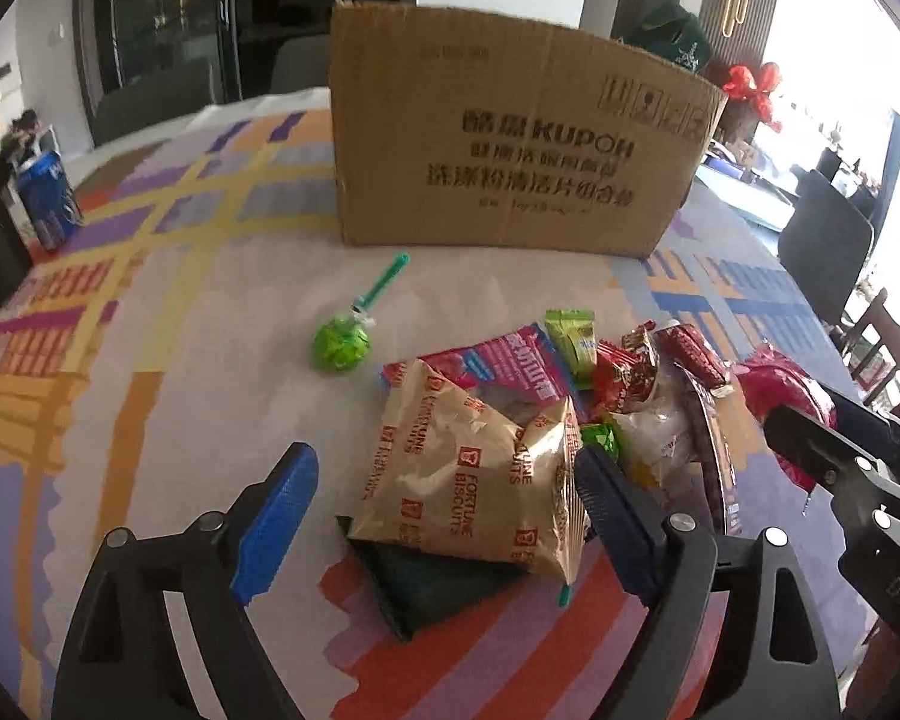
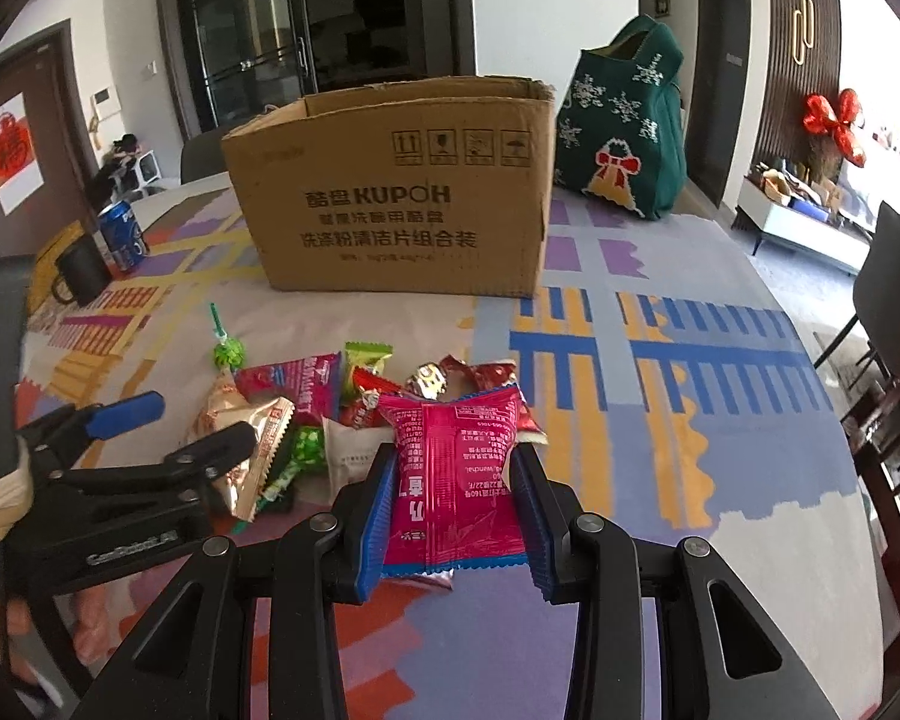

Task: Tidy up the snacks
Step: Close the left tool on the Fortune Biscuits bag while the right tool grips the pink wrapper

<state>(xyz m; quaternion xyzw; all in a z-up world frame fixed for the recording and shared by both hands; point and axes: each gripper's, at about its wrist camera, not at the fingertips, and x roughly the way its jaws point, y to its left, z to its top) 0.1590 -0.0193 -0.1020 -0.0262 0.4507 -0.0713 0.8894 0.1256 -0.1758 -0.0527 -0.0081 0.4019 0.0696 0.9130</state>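
Progress is judged early. The cardboard box point(image 2: 390, 192) stands open-topped well ahead of both tools, and its interior is not visible from either camera, so what it already holds cannot be told.

The right gripper point(image 2: 456, 498) is clamped on a pink snack packet point(image 2: 456, 456), pads pressing both its side edges, the packet raised clear of the heap. This item appears ready for transfer to the box (presumed destination; the task names none).

The left gripper point(image 1: 444, 516) stands wide, nothing pressed between its pads. A gold biscuit packet point(image 1: 474, 474) lies between the fingers, its edge close against the right-hand finger, resting on a dark green wrapper point(image 1: 444, 588) on the patterned tablecloth point(image 1: 150, 360).

Outstanding: the loose pile just ahead of and to the right of the left tool, comprising a magenta packet point(image 1: 510, 366), a light green sachet point(image 1: 573, 342), red wrapped sweets point(image 1: 624, 378) and others. A green lollipop point(image 1: 342, 345) lies apart, ahead and to the left. Most of the sorting remains.
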